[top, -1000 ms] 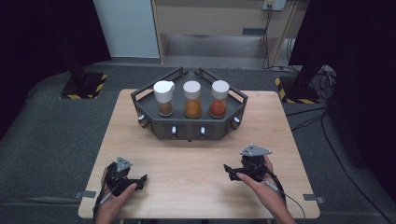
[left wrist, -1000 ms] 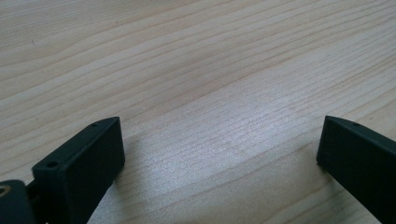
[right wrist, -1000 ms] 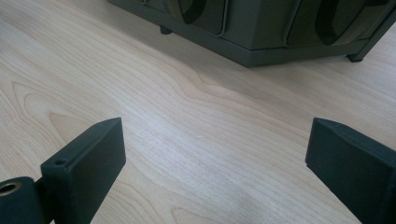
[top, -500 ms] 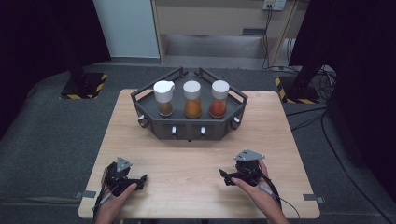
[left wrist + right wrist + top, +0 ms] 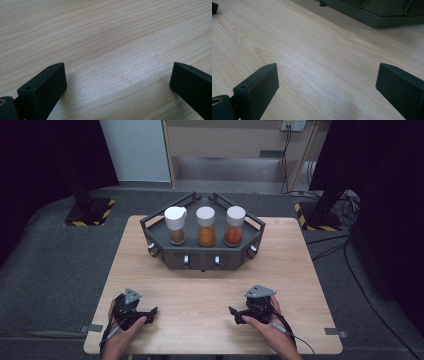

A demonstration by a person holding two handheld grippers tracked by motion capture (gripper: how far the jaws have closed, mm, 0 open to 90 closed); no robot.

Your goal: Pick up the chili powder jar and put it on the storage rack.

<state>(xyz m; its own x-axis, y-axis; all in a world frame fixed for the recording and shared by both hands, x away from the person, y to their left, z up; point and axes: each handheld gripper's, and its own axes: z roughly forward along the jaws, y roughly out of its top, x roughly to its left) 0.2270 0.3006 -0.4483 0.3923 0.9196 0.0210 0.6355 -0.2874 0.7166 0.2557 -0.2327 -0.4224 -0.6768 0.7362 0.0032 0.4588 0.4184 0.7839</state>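
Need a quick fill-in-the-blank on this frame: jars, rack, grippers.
The dark rack holds ____ jars.
Every jar has a ____ lid.
The jar with red contents stands at the rack's ____ end in the high view.
The left gripper and the right gripper both have ____ jaws, nothing between them.
Missing: three; white; right; open

1. Dark tray [image 5: 255, 227] sits at the table's [image 5: 200, 330] far end.
2. Three white-capped jars stand in the tray: brown [image 5: 176, 226], orange [image 5: 206, 226], red [image 5: 234, 226].
3. Striped stand bases on the floor behind the table.
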